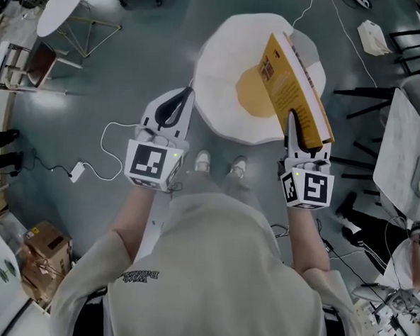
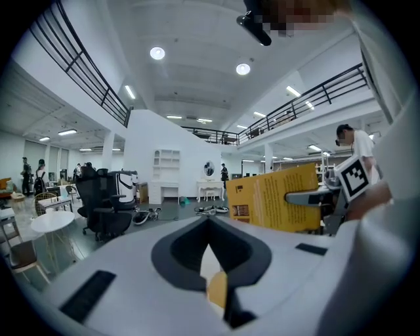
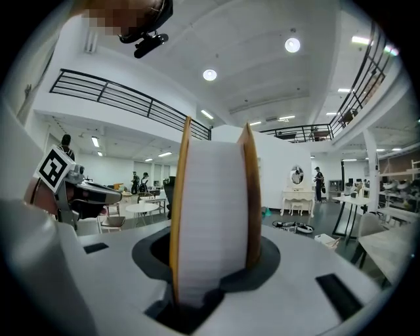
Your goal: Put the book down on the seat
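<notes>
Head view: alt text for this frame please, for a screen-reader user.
Seen from above, the right gripper clamps a yellow book, tilted on edge, over a round white seat with a yellow centre, like a fried egg. The left gripper is shut and empty, by the seat's near left edge.

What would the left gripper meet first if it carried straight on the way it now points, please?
Likely nothing close: the left gripper points over the left edge of the seat, though depth is unclear.
</notes>
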Available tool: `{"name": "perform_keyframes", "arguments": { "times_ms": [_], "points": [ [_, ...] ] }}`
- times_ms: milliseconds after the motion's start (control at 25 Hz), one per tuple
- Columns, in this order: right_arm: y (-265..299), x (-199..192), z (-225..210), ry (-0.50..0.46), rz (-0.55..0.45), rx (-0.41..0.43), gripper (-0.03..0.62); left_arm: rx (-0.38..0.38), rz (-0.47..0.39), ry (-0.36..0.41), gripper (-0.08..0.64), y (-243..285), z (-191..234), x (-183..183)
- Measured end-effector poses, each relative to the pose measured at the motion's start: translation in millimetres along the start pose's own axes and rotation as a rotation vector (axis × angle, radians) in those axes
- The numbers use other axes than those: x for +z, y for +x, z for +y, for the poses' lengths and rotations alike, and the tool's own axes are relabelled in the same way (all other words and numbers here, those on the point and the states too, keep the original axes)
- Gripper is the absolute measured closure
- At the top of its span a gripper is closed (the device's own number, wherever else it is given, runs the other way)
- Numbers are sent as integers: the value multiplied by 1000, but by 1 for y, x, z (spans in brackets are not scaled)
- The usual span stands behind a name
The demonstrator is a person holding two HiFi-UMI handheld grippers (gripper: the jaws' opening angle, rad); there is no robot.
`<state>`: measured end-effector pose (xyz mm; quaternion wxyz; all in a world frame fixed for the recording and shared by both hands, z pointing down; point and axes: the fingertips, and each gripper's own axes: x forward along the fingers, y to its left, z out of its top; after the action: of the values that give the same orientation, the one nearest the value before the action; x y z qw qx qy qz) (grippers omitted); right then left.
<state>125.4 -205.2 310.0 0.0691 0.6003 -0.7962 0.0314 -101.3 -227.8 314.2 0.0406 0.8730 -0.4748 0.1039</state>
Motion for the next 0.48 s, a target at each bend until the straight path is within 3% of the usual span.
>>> {"name": "perform_keyframes", "arguments": {
  "times_ms": [160,240,320,480],
  "points": [
    [35,-30,-5,7,48,15,440,36,21,-7,551,23,18,-23],
    [55,-51,-7,57,78,37,440,38,31,-15,551,39,22,-39],
    [76,-76,-10,101,108,60,440,34,39,-29,551,56,23,-60],
    [111,-138,-11,86,164,85,440,23,67,-61,551,86,21,-113]
  ]
}}
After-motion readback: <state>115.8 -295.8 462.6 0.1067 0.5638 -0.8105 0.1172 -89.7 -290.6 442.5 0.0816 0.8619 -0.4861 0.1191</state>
